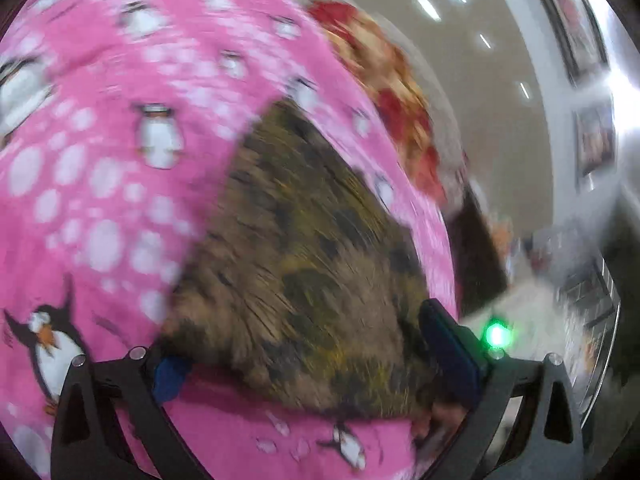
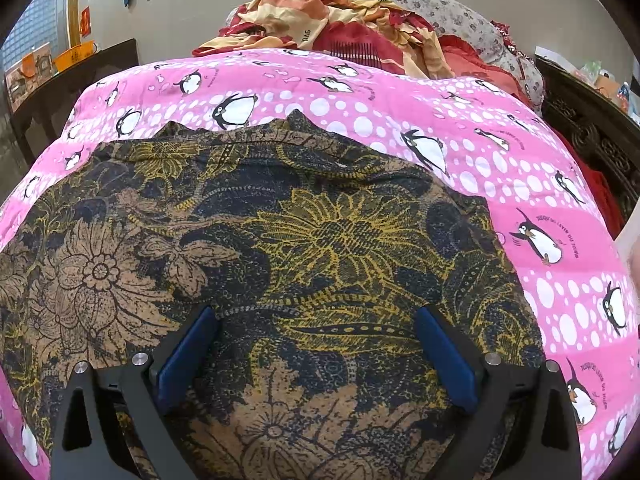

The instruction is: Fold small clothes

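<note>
From my seat the right gripper (image 2: pixel 316 354) is the easy one: both blue pads (image 2: pixel 185 354) are spread wide apart with the floral garment (image 2: pixel 280 232) lying flat between and under them, nothing pinched. That garment, dark with yellow and tan flowers, is spread over the pink penguin blanket (image 2: pixel 400 92), taking up most of the near half of the bed and running off the bottom of the view, with bare pink showing past its far edge and along the blanket's right side. At the blanket's far edge there's a crumpled red and cream cloth (image 2: pixel 320 28) heaped up against a flowered pillow (image 2: pixel 440 4). The left wrist view is badly smeared, so take this loosely: the left gripper (image 1: pixel 312 360) has its 2 fingers apart, and a fold of the floral garment (image 1: pixel 304 248) bunches up between them, but I can't tell if it's actually gripped. A green light (image 1: pixel 497 335) glows beside its right finger.
</note>
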`<state>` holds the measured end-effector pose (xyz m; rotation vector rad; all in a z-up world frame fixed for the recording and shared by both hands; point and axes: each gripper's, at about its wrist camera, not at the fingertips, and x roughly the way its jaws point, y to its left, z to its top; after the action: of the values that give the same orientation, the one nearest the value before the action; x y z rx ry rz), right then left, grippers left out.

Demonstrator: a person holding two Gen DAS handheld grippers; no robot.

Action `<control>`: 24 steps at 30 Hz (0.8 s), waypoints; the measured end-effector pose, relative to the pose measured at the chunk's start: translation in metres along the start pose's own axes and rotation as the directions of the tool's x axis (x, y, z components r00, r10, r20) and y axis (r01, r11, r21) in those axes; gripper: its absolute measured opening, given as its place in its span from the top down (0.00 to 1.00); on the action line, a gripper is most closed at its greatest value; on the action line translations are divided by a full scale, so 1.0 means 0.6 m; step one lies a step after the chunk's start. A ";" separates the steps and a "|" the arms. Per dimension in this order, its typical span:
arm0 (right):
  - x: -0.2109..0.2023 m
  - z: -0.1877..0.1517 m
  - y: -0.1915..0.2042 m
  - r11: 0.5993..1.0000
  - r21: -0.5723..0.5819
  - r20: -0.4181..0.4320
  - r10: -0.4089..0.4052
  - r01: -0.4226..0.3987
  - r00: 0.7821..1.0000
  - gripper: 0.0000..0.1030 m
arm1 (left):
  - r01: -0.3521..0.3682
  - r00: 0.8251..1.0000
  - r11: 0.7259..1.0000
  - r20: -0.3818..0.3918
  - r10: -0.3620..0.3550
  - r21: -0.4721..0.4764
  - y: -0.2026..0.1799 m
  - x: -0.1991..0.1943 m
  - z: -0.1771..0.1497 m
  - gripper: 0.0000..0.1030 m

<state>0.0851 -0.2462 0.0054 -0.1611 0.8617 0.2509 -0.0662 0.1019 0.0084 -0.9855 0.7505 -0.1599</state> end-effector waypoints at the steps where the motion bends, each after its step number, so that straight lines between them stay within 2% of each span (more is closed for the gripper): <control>1: 0.001 0.001 0.000 1.000 -0.002 -0.003 -0.003 0.003 1.000 0.01 | 0.000 1.000 1.000 -0.003 0.000 -0.015 0.004 0.003 0.002 0.04; 3: 0.002 0.001 0.001 1.000 -0.004 -0.014 -0.010 0.010 1.000 0.01 | -0.037 0.999 0.999 0.006 0.037 0.011 -0.002 0.004 -0.004 0.08; 5: 0.002 0.008 0.008 0.999 -0.021 -0.060 -0.033 0.032 0.998 0.01 | -0.048 0.999 0.999 0.021 0.048 -0.010 0.004 0.001 -0.006 0.17; 7: -0.014 0.035 0.017 0.999 -0.045 -0.108 -0.031 0.026 0.994 0.03 | -0.069 0.997 0.997 0.024 0.070 -0.032 0.013 0.000 -0.006 0.41; 8: -0.031 0.055 0.021 0.999 -0.042 -0.093 -0.010 0.006 0.996 0.05 | -0.082 0.996 0.996 0.026 0.084 -0.041 0.019 0.000 -0.006 0.48; 10: -0.065 0.108 0.038 0.998 -0.038 -0.044 0.055 -0.056 0.998 0.05 | -0.121 0.992 0.991 0.034 0.123 -0.049 0.029 -0.006 -0.008 0.73; 12: -0.081 0.159 0.068 0.988 -0.060 -0.031 0.141 -0.143 0.990 0.04 | -0.161 0.985 0.986 0.050 0.163 -0.040 0.037 -0.017 -0.012 0.78; 14: -0.068 0.206 0.113 0.954 -0.071 -0.094 0.285 -0.292 0.954 0.02 | -0.196 0.978 0.981 0.065 0.196 -0.004 0.031 -0.017 -0.016 0.79; 17: -0.022 0.251 0.176 0.886 -0.047 -0.186 0.446 -0.461 0.876 0.02 | -0.274 0.957 0.956 0.122 0.262 0.101 -0.001 -0.017 -0.024 0.84; 19: 0.010 0.272 0.209 0.858 -0.026 -0.225 0.495 -0.513 0.839 0.02 | -0.325 0.939 0.923 0.183 0.290 0.205 -0.033 -0.020 -0.032 0.86; 21: 0.051 0.293 0.239 0.805 0.051 -0.290 0.578 -0.590 0.763 0.02 | -0.371 0.920 0.862 0.262 0.291 0.345 -0.080 -0.020 -0.046 0.87; 22: 0.072 0.304 0.254 0.777 0.094 -0.320 0.616 -0.623 0.720 0.02 | -0.374 0.919 0.844 0.277 0.282 0.384 -0.095 -0.019 -0.050 0.87; 23: 0.084 0.309 0.271 0.763 0.109 -0.336 0.631 -0.637 0.699 0.02 | -0.376 0.918 0.825 0.290 0.270 0.422 -0.109 -0.019 -0.054 0.88; 24: 0.090 0.313 0.287 0.759 0.110 -0.351 0.633 -0.641 0.690 0.02 | -0.367 0.922 0.813 0.295 0.252 0.452 -0.123 -0.017 -0.057 0.88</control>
<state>0.2068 -0.0275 0.0778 0.0899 1.2800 0.9175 -0.0806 0.0411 0.0615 -0.3621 0.6090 0.0464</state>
